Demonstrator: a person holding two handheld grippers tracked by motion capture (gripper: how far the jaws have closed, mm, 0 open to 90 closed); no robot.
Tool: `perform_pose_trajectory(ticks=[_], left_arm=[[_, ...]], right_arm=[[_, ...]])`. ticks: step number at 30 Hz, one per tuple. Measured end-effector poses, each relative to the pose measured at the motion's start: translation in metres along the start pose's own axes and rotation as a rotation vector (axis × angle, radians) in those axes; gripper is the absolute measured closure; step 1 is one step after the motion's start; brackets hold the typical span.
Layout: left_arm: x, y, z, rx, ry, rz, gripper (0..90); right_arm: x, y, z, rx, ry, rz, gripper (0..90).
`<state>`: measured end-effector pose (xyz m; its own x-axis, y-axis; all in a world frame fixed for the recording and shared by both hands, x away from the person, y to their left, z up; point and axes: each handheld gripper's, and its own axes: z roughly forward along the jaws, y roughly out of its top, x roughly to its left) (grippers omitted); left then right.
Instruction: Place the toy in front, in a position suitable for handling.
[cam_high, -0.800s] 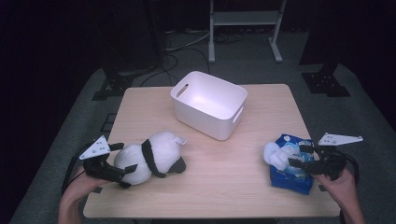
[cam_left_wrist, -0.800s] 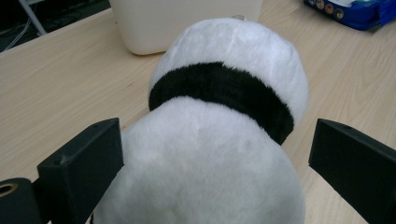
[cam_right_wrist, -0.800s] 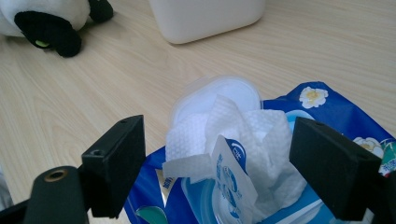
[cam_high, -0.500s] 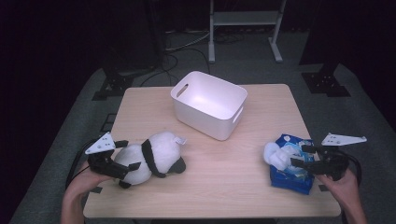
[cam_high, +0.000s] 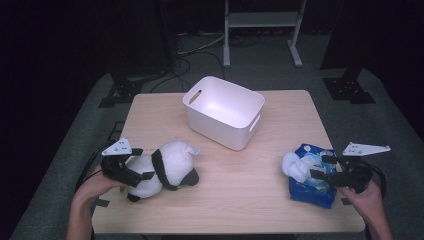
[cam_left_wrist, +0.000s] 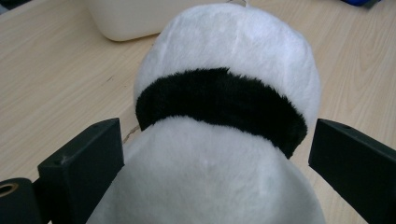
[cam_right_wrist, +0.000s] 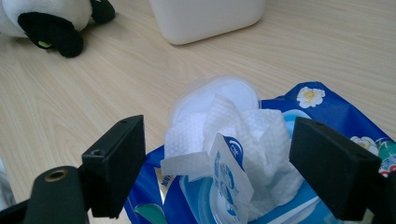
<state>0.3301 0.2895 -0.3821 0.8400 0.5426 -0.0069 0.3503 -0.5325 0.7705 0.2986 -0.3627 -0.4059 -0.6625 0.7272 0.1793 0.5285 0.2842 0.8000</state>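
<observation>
A black-and-white plush panda (cam_high: 165, 167) lies on its side at the near left of the wooden table (cam_high: 240, 190). My left gripper (cam_high: 141, 164) straddles its rear end. In the left gripper view the jaws (cam_left_wrist: 217, 154) stand wide on either side of the white body and black band of the panda (cam_left_wrist: 224, 60), with no visible squeeze. At the near right lies a blue pack of wet wipes (cam_high: 310, 192) with a white wipe (cam_high: 295, 167) pulled up from its open lid. My right gripper (cam_high: 320, 166) is open over it, and the wipe (cam_right_wrist: 224, 126) sits between the jaws (cam_right_wrist: 217, 158) with gaps on both sides.
A white plastic bin (cam_high: 220, 132) with handle slots stands at the table's middle back, also seen as the bin (cam_left_wrist: 126, 18) and the bin (cam_right_wrist: 205, 16). The panda's head (cam_right_wrist: 46, 23) shows far off. A metal stand and cables sit on the floor behind.
My left gripper has slid right, so its jaws now reach around the panda's rear. The right gripper has stayed over the wipes pack.
</observation>
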Motion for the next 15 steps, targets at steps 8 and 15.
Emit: perform_pose_trajectory(ticks=[8,15], left_arm=[[0.003,0.004,0.009,0.046,-0.027,0.005,2.1],[0.003,0.009,0.017,0.087,-0.04,0.014,2.1]], right_arm=[[0.001,0.0,0.0,-0.005,0.006,-0.005,17.2],[0.003,0.001,0.0,-0.001,0.01,-0.012,17.3]])
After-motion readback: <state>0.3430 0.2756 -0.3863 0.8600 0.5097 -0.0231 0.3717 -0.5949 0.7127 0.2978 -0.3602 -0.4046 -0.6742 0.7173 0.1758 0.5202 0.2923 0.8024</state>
